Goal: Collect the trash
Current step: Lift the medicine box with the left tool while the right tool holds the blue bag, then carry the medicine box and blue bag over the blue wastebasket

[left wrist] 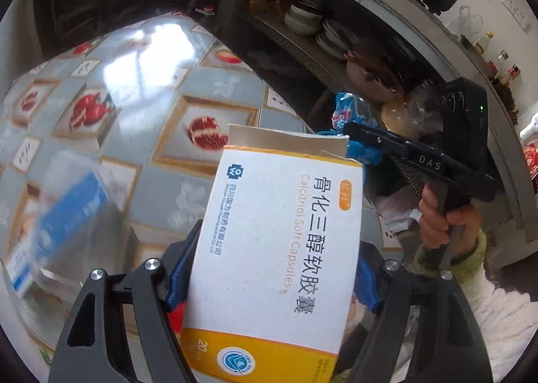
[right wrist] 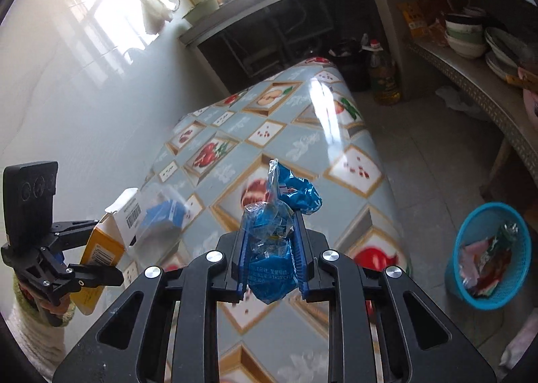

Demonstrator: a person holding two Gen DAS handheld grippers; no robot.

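Note:
My left gripper [left wrist: 272, 282] is shut on a white and yellow medicine box [left wrist: 279, 241], its blue pads [left wrist: 178, 278] pressing both sides. The box's top flap stands open. In the right wrist view this left gripper [right wrist: 111, 248] hangs at the far left with the medicine box [right wrist: 101, 248], just off the table's near corner. My right gripper [right wrist: 270, 248] is shut on a crumpled blue plastic wrapper [right wrist: 269, 262], held above the table. The left wrist view shows the right gripper [left wrist: 353, 137] and the blue plastic wrapper [left wrist: 349, 113] at the right, with a hand on the handle.
The table [right wrist: 302, 147] has a glossy fruit-patterned cloth; a blurred blue and white box [right wrist: 164, 214] lies on its near left part. A blue basket [right wrist: 470, 241] with wrappers stands on the floor at right. An oil bottle [right wrist: 383, 80], a dark bin [right wrist: 349, 63] and shelves of bowls [right wrist: 464, 36] lie beyond.

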